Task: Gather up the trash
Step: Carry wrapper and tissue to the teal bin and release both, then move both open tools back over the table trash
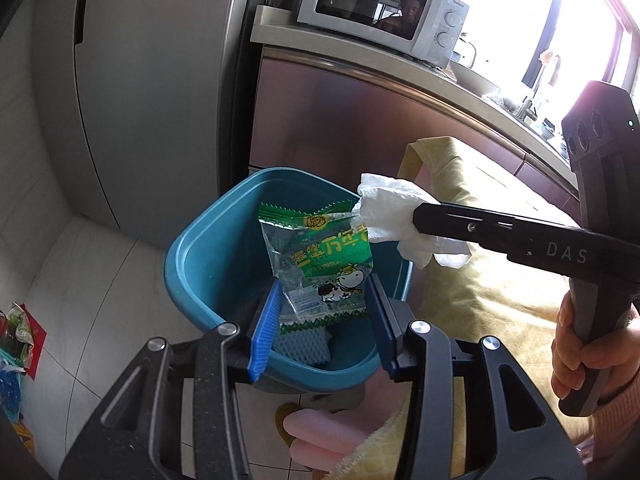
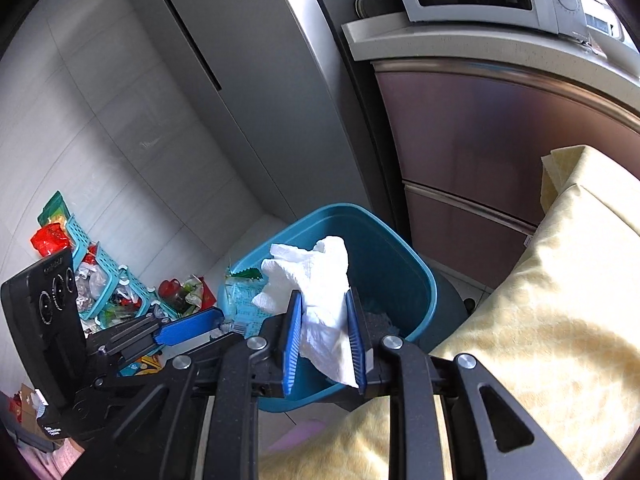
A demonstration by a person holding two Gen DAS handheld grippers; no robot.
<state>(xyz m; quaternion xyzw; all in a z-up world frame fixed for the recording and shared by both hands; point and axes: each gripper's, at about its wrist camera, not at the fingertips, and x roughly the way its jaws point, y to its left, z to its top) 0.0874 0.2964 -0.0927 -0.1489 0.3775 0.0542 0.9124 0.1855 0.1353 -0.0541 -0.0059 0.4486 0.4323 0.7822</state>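
In the left wrist view my left gripper point(image 1: 323, 284) is shut on a clear and green snack wrapper point(image 1: 320, 256), which stands upright over the mouth of the blue bin point(image 1: 200, 264). A grey-blue pad point(image 1: 304, 346) lies at the bin's bottom. From the right, my right gripper point(image 1: 418, 216) reaches in with a crumpled white tissue point(image 1: 392, 208) next to the wrapper's top. In the right wrist view the right gripper point(image 2: 325, 294) is shut on the tissue point(image 2: 316, 276) above the bin point(image 2: 400, 264). The left gripper point(image 2: 208, 322) and the wrapper point(image 2: 244, 306) are at its left.
A grey fridge point(image 1: 152, 80) stands behind the bin, with a brown cabinet point(image 1: 340, 120) and a microwave point(image 1: 380, 4) to its right. A yellow cloth point(image 2: 540, 300) borders the bin's right side. Teal baskets point(image 2: 100, 272) with mixed litter sit on the floor at left. A hand point(image 1: 580, 344) holds the right gripper's handle.
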